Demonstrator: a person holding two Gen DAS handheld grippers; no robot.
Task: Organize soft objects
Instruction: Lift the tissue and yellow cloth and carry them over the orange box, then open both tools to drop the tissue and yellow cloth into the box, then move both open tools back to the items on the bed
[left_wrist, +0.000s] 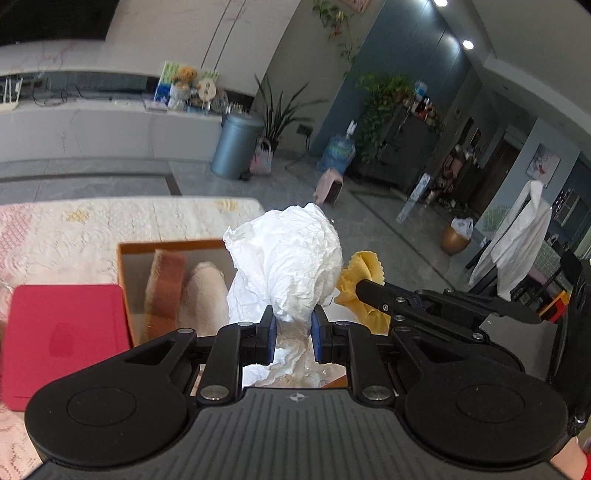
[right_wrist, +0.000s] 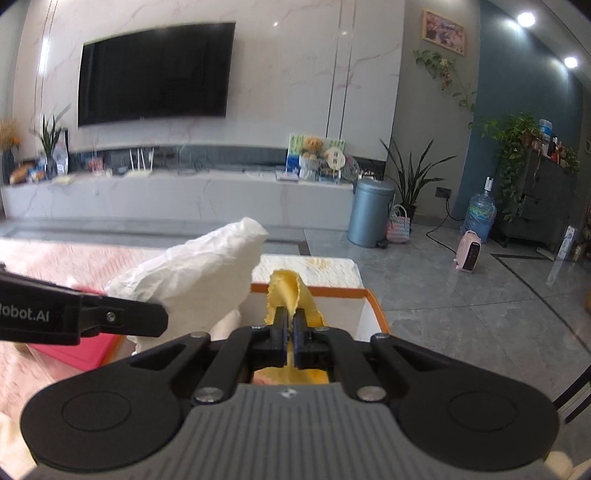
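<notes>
Room: living room, wall television (right_wrist: 155, 74), grey tiled floor, desk (left_wrist: 74, 229) under a pale patterned cloth.
Left tongs (left_wrist: 292, 328): clamped on crumpled white tissue (left_wrist: 288, 254), held above the orange box (left_wrist: 122, 266).
Right tongs (right_wrist: 290, 328): pinching a yellow cloth (right_wrist: 291, 291), at 3 o'clock of the tissue.
Risk: the thin tissue could tear or slip free, missing the box.
Views: only the left shows the rolled towels (left_wrist: 184, 288) inside and the red lid (left_wrist: 62, 336).

We count two grippers: left gripper (left_wrist: 291, 325), right gripper (right_wrist: 290, 325). One white crumpled cloth (left_wrist: 291, 254). One yellow cloth (right_wrist: 291, 291). One orange box (left_wrist: 123, 266), two rolled towels inside: brown towel (left_wrist: 164, 284), beige towel (left_wrist: 205, 291). One red pad (left_wrist: 62, 332).
</notes>
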